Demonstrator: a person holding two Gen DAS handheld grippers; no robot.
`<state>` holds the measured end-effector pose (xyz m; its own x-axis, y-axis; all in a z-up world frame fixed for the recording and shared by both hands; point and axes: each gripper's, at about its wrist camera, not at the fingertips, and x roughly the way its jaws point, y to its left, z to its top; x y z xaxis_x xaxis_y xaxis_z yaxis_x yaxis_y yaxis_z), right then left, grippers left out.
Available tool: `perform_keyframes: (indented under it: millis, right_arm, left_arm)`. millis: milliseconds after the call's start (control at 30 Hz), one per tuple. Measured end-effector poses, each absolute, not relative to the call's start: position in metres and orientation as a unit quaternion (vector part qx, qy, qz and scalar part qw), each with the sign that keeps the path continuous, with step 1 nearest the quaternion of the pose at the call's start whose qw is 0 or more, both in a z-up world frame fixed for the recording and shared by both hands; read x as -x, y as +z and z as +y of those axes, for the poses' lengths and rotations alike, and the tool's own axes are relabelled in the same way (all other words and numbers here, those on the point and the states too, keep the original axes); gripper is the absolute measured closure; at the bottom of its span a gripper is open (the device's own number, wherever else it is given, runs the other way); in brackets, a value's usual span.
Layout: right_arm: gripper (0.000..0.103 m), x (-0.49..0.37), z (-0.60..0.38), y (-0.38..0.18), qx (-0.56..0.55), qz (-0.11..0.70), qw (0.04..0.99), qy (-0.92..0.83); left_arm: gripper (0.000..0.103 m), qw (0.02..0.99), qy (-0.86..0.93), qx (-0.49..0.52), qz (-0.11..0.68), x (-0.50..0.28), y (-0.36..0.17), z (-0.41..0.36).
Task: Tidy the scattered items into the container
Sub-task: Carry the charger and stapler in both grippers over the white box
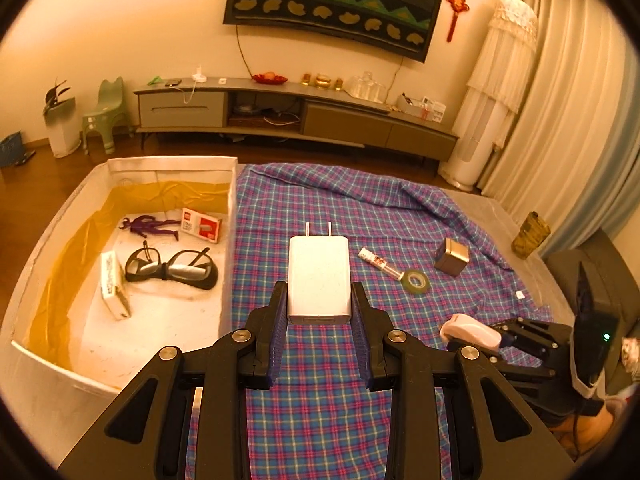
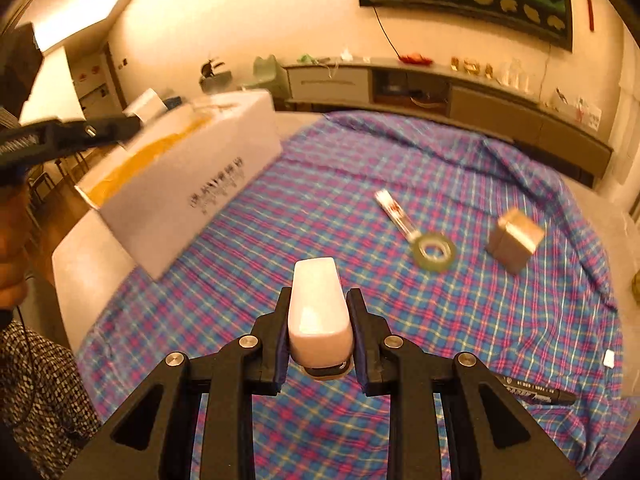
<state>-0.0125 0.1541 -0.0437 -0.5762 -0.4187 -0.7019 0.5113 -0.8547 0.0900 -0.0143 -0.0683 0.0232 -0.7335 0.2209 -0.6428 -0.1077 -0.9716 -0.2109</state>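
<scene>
We had the left gripper [image 1: 319, 300] clamped on a white charger [image 1: 319, 276], prongs pointing away from us, held above the plaid cloth [image 1: 320, 400] just beside the white container [image 1: 230, 208]. The right gripper [image 2: 320, 320] was closed on a small pale, rounded object [image 2: 318, 308]; the right wrist view was blurred, so we could only guess it was a stapler.

Inside the container we could see glasses [image 1: 172, 268], a purple figure [image 1: 150, 227], a red and white card box [image 1: 201, 230] and a white box [image 1: 113, 290] leaning near the left wall. Still out on the cloth lay a tape roll [image 1: 416, 281] touching a slim tube [image 1: 378, 261], a metal tin [image 1: 452, 257], and a black marker [image 2: 536, 392] near the right gripper.

We judged the step in hand to be carrying both held pieces over the container's wall. To do it well, we needed the charger high enough to clear the near wall, then to bring it over the bare floor at the front of the container, away from the glasses, so the prongs would not strike the lenses. We thought it wise to lower before releasing rather than drop from height, and to let the left go in first so the two grippers would not crowd each other over the opening.
</scene>
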Motion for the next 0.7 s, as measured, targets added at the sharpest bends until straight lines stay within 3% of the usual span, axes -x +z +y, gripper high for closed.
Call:
perform_keyframes:
  millis: [700]
  right_arm:
    - [0.076, -0.048, 0.071, 0.031, -0.313, 0.054, 0.302, -0.899]
  left_arm:
    - [0.073, 0.082, 0.936, 0.299, -0.166, -0.027, 0.044, -0.152]
